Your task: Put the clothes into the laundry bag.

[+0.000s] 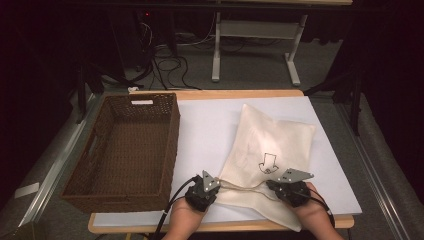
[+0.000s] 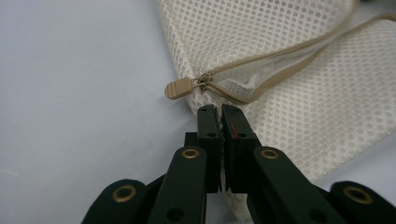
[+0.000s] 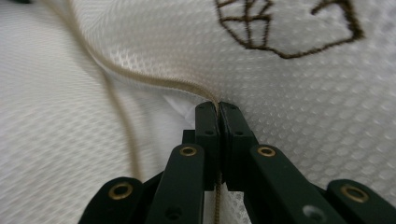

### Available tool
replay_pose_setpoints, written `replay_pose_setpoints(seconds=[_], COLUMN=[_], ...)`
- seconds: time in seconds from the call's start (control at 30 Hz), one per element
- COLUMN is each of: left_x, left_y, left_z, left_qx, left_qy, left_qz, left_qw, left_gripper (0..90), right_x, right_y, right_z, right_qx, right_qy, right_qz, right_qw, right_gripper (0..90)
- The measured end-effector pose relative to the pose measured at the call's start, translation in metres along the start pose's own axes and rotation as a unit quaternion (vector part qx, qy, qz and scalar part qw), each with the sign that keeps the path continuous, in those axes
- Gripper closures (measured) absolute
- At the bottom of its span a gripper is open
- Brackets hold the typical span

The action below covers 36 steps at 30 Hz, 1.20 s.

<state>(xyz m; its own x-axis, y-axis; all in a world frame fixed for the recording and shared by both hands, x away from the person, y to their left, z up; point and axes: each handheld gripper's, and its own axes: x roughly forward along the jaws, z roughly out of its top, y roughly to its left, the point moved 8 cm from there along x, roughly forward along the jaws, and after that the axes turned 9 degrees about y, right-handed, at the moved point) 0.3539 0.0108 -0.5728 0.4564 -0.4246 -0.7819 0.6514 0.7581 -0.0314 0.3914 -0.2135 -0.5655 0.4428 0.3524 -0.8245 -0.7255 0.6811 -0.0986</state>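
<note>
Looking across the table (image 1: 200, 125) from the left, we meet the woven basket (image 1: 170, 145) first; we see nothing in it, only its brown wicker floor and a pale label on its far rim. Just right of the basket lies the mesh bag (image 1: 272, 135), cream-coloured, flat on the white table top, with a dark embroidered arrow on its face and its near edge hanging a little over the table's front.

We judge the bag light, soft and floppy: it will sag and fold wherever it is not supported, and the open mesh should give the pads fair friction. Its firmest parts are the tan zipper tape (image 2: 280, 65) and the seam beside it, so those are the places to take hold of, not the loose middle.

Our left claw (image 2: 219, 112), nearest the basket, is closed on the bag's corner just below the zipper pull (image 2: 178, 88), which lies free beside the tips. Our right claw (image 3: 218, 108), farther from the basket, is clamped on the zipper tape itself, with mesh bunched at both sides of its tips. The zipper stands partly open between the two grips, and whether anything is inside the bag we cannot tell.
</note>
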Motion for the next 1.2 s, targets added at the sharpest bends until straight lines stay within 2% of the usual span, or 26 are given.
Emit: replay_pose_setpoints(seconds=[0.13,0.23,0.27,0.33,0.47,0.57,0.67,0.8,0.9,0.97,1.07,1.13,1.2], left_x=[0.001,0.003,0.004,0.003,0.001,0.001,0.001,0.001,0.0,-0.002,-0.004,-0.005,-0.005], left_y=[-0.016,-0.024,-0.024,-0.022,-0.02,-0.019,-0.017,-0.016,-0.014,-0.013,-0.009,-0.006,-0.004], left_z=[0.002,0.004,0.004,0.003,0.002,0.002,0.001,0.001,0.001,0.002,0.003,0.003,0.004], left_qx=[0.008,0.016,0.016,0.011,0.003,0.002,0.002,-0.001,-0.004,-0.009,-0.017,-0.025,-0.028], left_qy=[-0.016,-0.021,-0.023,-0.025,-0.027,-0.027,-0.026,-0.027,-0.027,-0.03,-0.036,-0.039,-0.042], left_qz=[-0.018,-0.023,-0.023,-0.026,-0.031,-0.028,-0.027,-0.029,-0.028,-0.028,-0.025,-0.024,-0.024], left_qw=[0.9997,0.9994,0.9993,0.9993,0.9992,0.9992,0.9993,0.9992,0.9992,0.9991,0.9989,0.9986,0.9984], left_gripper=[87.3,87.2,87.1,87.1,86.8,86.3,85.6,84.4,81.6,78.7,73.4,69.0,66.1], right_x=[-0.001,-0.003,-0.004,-0.007,-0.015,-0.02,-0.034,-0.061,-0.074,-0.08,-0.08,-0.074,-0.058], right_y=[-0.026,-0.035,-0.035,-0.03,-0.011,0.004,0.01,0.009,-0.004,-0.017,-0.04,-0.05,-0.056], right_z=[-0.004,-0.008,-0.008,-0.01,-0.013,-0.011,-0.007,-0.005,-0.014,-0.021,-0.032,-0.04,-0.051], right_qx=[0.018,0.028,0.029,0.015,0.002,-0.002,0.008,0.037,0.064,0.092,0.128,0.159,0.188], right_qy=[0.003,0.004,0.005,0.006,0.0,-0.009,-0.036,-0.089,-0.106,-0.112,-0.105,-0.086,-0.046], right_qz=[-0.024,-0.03,-0.027,-0.022,0.005,0.029,0.038,0.044,0.016,0.0,-0.045,-0.055,-0.049], right_qw=[0.9995,0.9992,0.9992,0.9996,1.0,0.9996,0.9986,0.9943,0.9922,0.9894,0.9852,0.982,0.9799], right_gripper=[87.8,87.7,87.7,87.5,86.7,78.8,72.6,70.2,66.4,62.8,56.0,45.4,29.3])
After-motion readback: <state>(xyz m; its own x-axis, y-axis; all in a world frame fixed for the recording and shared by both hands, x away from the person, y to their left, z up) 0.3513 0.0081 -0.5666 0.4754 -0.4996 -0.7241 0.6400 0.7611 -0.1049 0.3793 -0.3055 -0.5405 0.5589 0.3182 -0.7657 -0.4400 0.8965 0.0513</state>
